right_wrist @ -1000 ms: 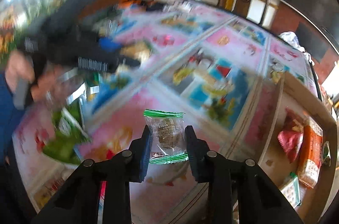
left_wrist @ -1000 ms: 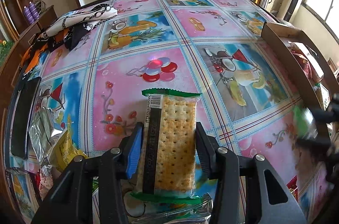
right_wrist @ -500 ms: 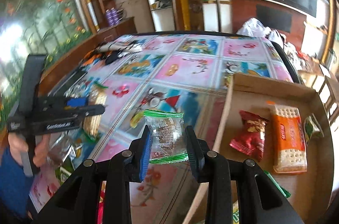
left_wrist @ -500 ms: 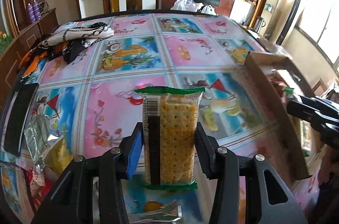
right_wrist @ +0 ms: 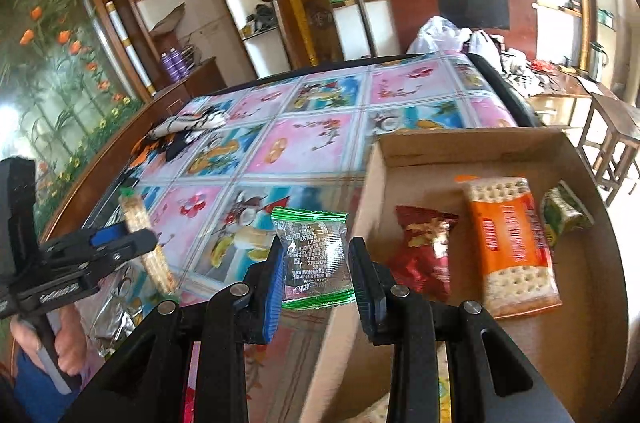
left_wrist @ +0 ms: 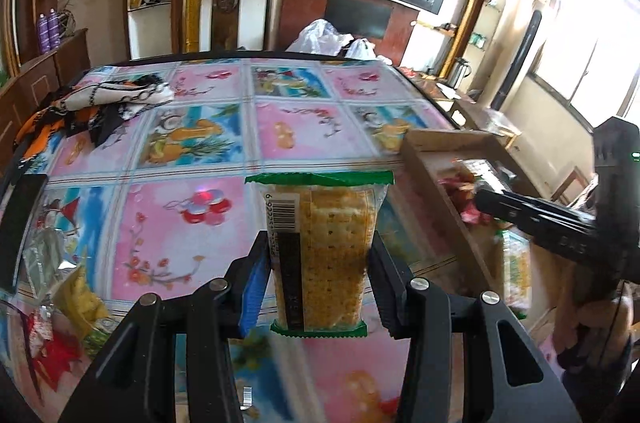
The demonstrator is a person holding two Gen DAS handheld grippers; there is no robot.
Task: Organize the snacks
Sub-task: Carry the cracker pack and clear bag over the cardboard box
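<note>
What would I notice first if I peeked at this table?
Probably the bright pink-and-blue picture tablecloth covering the table. Each gripper holds a snack above it: the left gripper clamps a green-edged cracker pack, the right gripper a small clear green-trimmed packet, beside the brown cardboard box of snacks.

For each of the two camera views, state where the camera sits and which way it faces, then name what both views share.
Left wrist: rides the left gripper, facing across the table; its fingers clamp a cracker pack.
Right wrist: rides the right gripper, facing the cardboard box; a clear snack packet is clamped; a hand shows.
Shared: table, box, each other's gripper.
</note>
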